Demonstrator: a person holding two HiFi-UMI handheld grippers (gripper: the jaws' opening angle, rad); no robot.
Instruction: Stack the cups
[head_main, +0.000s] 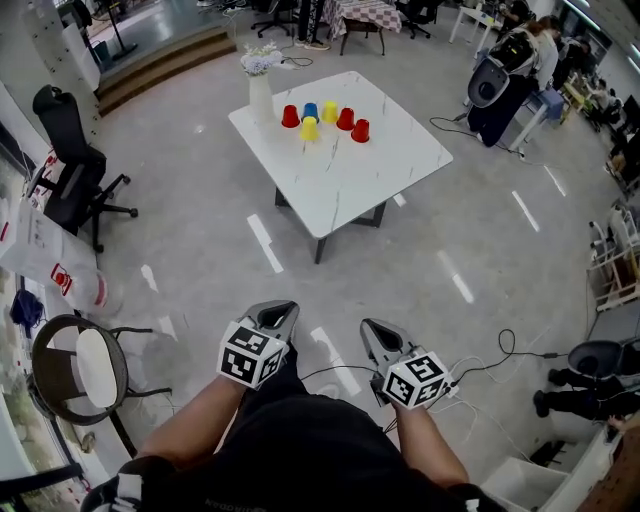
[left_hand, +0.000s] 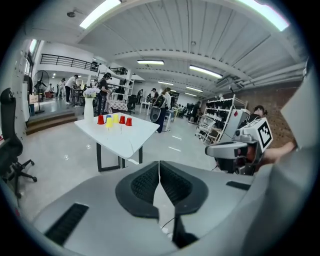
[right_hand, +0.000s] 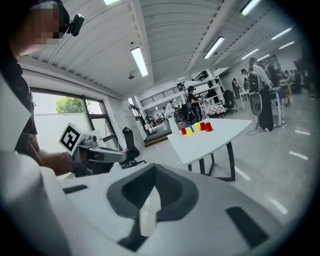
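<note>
Nothing of the stacking is done yet. Six cups stand singly in a loose cluster on the far left part of the white table (head_main: 340, 185), just to the right of a white vase (head_main: 260, 98) with flowers. There are three red cups (head_main: 290, 116), two yellow cups (head_main: 309, 128) and one blue cup (head_main: 310, 110). The blue cup is partly hidden behind the nearer yellow one. As far as the head view shows, none sits on or in another, though some stand close together, and they are too small to tell which way up they are.

The left gripper (head_main: 276, 316) and the right gripper (head_main: 376, 336) are both held low in front of the person, over the bare floor on the near side and well apart from the table. Each gripper view shows its jaws pressed together with nothing between them, and the table with the cups far ahead.

By my reading the whole task is left: reaching the table, opening a gripper on a first cup, setting it on another, and repeating until one stack stands
</note>
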